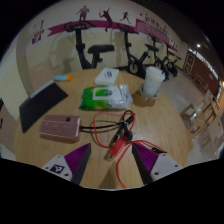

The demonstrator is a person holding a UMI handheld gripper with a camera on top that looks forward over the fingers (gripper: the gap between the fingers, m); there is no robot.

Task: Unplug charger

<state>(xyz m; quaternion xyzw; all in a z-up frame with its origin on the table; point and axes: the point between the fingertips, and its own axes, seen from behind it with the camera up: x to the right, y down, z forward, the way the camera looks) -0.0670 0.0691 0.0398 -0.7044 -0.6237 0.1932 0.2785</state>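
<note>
While the gripper [112, 160] hovers over the wooden table [170, 105], its purple-padded fingers [72, 160] stand spread with nothing between them. At ten o'clock lies a dark laptop [42, 100], then a pink box [60, 125]. Red charger cables [118, 128] run just ahead of the fingers at twelve; the plug itself cannot be made out. Beyond sit a green wipes pack [104, 96] and a white bag [152, 82], with exercise bikes [95, 52] along the back wall and a chair [200, 108] at two o'clock off the table's edge.
</note>
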